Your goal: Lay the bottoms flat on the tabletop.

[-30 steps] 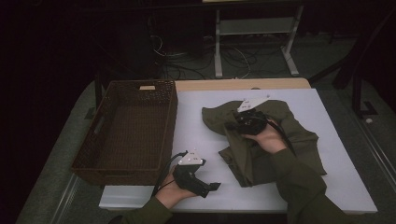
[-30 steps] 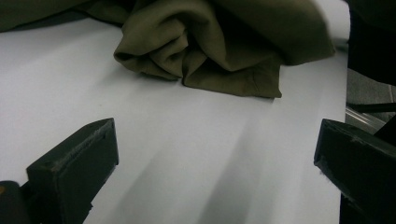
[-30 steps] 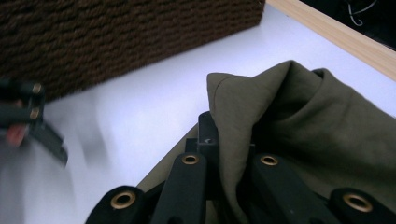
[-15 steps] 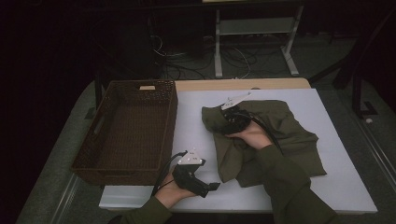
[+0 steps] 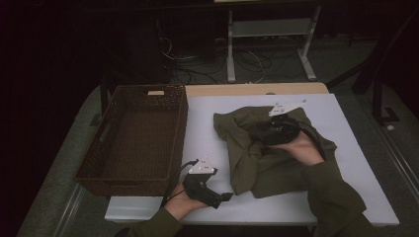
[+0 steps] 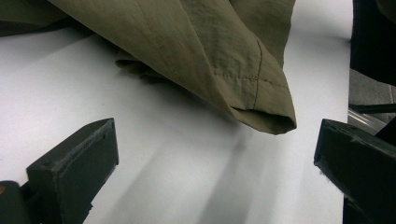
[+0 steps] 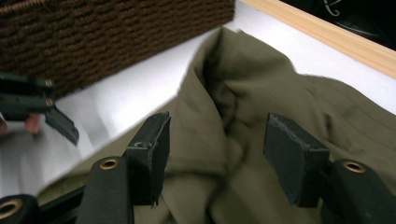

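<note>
The right gripper (image 5: 264,132), its jaws just spread off the shirt (image 5: 257,163), is needing a fresh pinch at nine o'clock; the left gripper (image 5: 225,197) is waiting spread.

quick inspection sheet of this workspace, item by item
surface: white table, wooden strip along far edge
job's things: olive garment lying crumpled mid-table; brown wicker basket at its left, nothing seen inside
clutter: nothing seen
grippers: left gripper open at near edge, a hem just ahead of its jaws; right gripper over the garment, jaws just opened, cloth loose between them
cables: one trails from each gripper; a tangle on the floor beyond
surroundings: dark, white frame legs behind
</note>
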Demonstrator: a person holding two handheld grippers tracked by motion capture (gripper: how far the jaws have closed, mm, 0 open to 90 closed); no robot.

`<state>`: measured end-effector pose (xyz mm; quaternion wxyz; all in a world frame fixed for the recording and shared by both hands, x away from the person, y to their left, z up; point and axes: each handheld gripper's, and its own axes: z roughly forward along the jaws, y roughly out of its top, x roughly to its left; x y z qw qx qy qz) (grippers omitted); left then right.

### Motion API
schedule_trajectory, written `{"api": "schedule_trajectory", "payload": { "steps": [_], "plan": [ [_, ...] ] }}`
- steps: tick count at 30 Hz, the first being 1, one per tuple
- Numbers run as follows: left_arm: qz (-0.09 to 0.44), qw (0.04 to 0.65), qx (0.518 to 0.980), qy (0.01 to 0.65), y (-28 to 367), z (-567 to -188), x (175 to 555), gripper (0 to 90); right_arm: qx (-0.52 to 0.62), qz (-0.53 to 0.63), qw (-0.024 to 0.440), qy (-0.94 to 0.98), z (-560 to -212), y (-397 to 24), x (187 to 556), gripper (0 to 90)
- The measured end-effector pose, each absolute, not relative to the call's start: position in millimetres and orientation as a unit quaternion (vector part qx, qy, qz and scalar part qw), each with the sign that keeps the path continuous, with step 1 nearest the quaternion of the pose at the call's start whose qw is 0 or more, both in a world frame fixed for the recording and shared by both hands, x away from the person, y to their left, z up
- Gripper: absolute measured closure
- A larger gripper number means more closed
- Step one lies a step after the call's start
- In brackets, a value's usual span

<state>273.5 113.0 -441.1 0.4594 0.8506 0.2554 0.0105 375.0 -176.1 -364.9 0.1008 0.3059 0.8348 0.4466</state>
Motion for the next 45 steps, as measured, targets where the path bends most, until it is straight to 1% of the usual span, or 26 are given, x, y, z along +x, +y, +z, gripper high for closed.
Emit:
{"api": "schedule_trajectory", "payload": {
  "steps": [3, 7, 20, 26, 30, 32, 35, 39, 40, 45],
  "plan": [
    [0.011, 0.459, 0.851, 0.254, 114, -441, 274, 0.0, 0.312, 0.44, 0.109, 0.835, -366, -191, 368, 40.9],
    [0.012, 0.461, 0.85, 0.256, 116, -440, 274, 0.0, 0.317, 0.428, 0.112, 0.839, -371, -210, 356, 43.2],
    [0.012, 0.46, 0.85, 0.256, 117, -440, 275, 0.0, 0.36, 0.392, 0.093, 0.841, -396, -264, 317, 47.3],
    [0.012, 0.46, 0.85, 0.256, 117, -440, 275, 0.0, 0.362, 0.372, 0.08, 0.851, -411, -276, 303, 50.0],
    [0.012, 0.459, 0.851, 0.256, 117, -440, 275, 0.0, 0.35, 0.361, 0.073, 0.861, -418, -280, 290, 54.5],
    [0.011, 0.459, 0.851, 0.256, 117, -440, 275, 0.0, 0.349, 0.361, 0.067, 0.862, -422, -281, 285, 54.6],
    [0.012, 0.459, 0.851, 0.256, 117, -441, 275, 0.0, 0.336, 0.352, 0.061, 0.872, -429, -282, 277, 52.9],
    [0.012, 0.457, 0.852, 0.257, 117, -441, 276, 0.0, 0.326, 0.343, 0.051, 0.88, -438, -283, 272, 47.2],
    [0.012, 0.457, 0.852, 0.257, 117, -441, 276, 0.0, 0.322, 0.341, 0.052, 0.882, -439, -283, 271, 44.6],
    [0.013, 0.457, 0.851, 0.258, 118, -441, 275, 0.0, 0.301, 0.336, 0.057, 0.89, -442, -276, 271, 39.1]
  ]
}}
